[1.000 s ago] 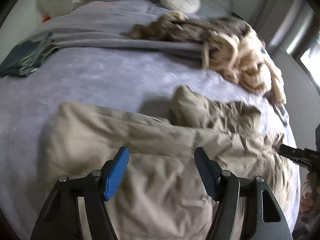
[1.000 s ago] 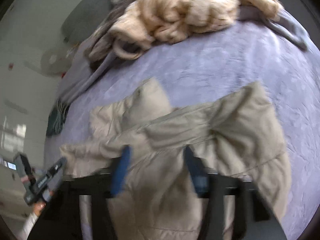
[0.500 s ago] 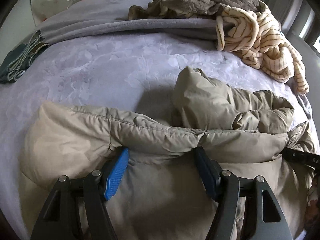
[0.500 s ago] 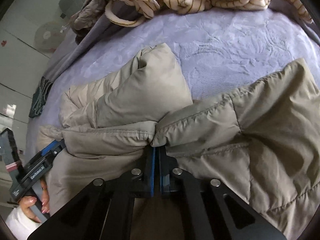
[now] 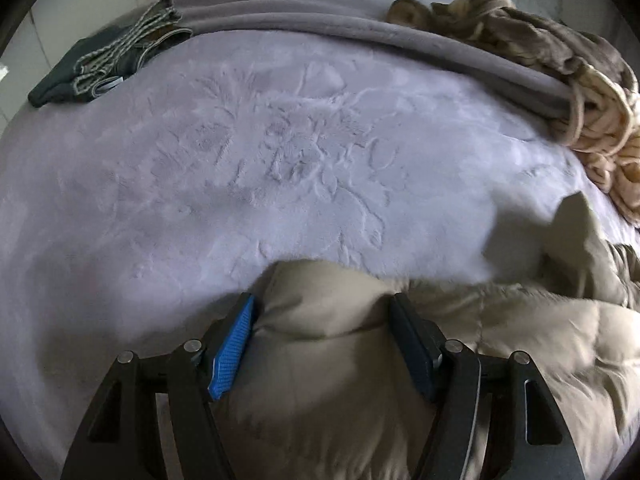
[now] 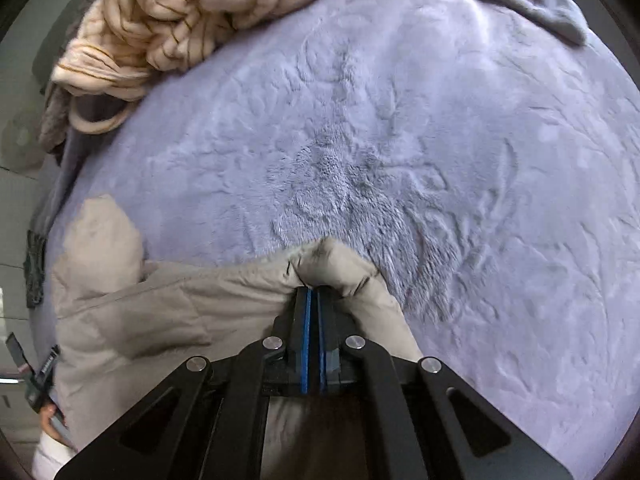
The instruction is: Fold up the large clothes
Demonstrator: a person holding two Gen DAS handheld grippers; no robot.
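left gripper (image 5: 322, 344): black angular frame, silver round screws, bright blue ribbed pad on one finger, darker blue on the other | right gripper (image 6: 313, 300): same black frame, silver screws, two blue pad edges | hand (image 6: 50, 424): bare skin, white sleeve

The right gripper (image 6: 312, 300) pinches a puffy edge of the beige padded jacket (image 6: 168, 312), its blue pads pressed together on the fabric. The jacket spreads left over the lilac plush blanket (image 6: 440, 140). A cream striped garment (image 6: 192, 20) lies bunched at the far left. The left gripper (image 6: 40, 376) shows at the near-left edge.
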